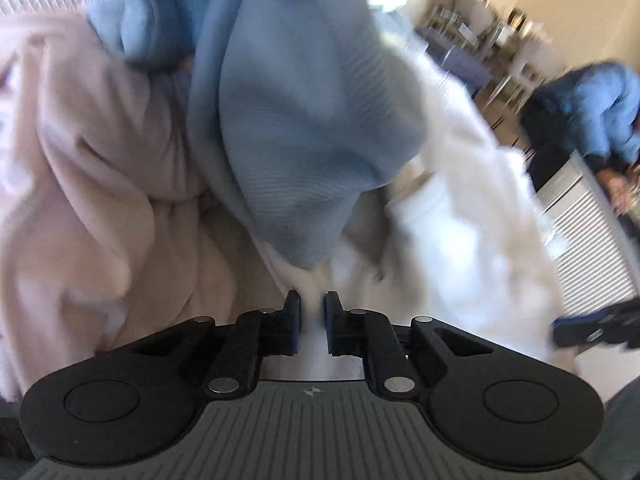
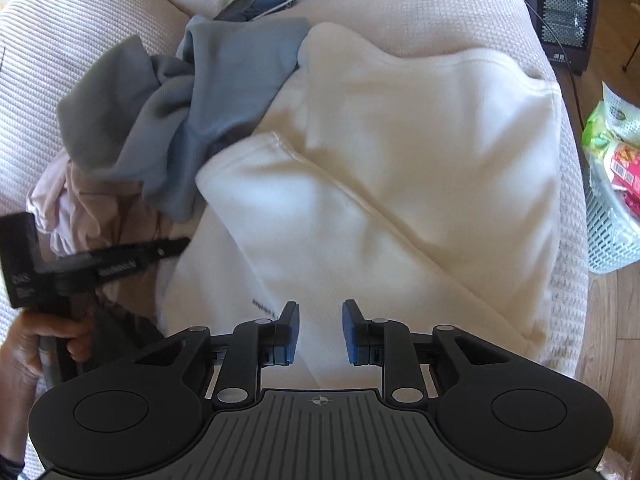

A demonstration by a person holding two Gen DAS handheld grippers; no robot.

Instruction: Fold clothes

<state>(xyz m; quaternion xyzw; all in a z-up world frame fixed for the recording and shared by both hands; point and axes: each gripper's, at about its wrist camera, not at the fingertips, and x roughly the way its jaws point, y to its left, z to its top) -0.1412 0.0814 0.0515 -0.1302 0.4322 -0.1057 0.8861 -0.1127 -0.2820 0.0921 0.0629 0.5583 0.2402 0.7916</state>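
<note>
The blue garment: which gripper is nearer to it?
Left. The left gripper sits just below the blue garment, pinching white fleece at the garment's lower tip. The right gripper hovers open over the fleece, well away from the garment.

Clothes, 3 pcs, heaped on ribbed cover, unfolded.
1. Cream fleece garment: largest, spread w/ broad folds, seam running diagonally, small dark print near its lower edge.
2. Blue-grey knit top: crumpled, at 10 o'clock of cream pc, overlapping it.
3. Pink garment: bunched, at 7 o'clock of blue pc, partly under it.
</note>
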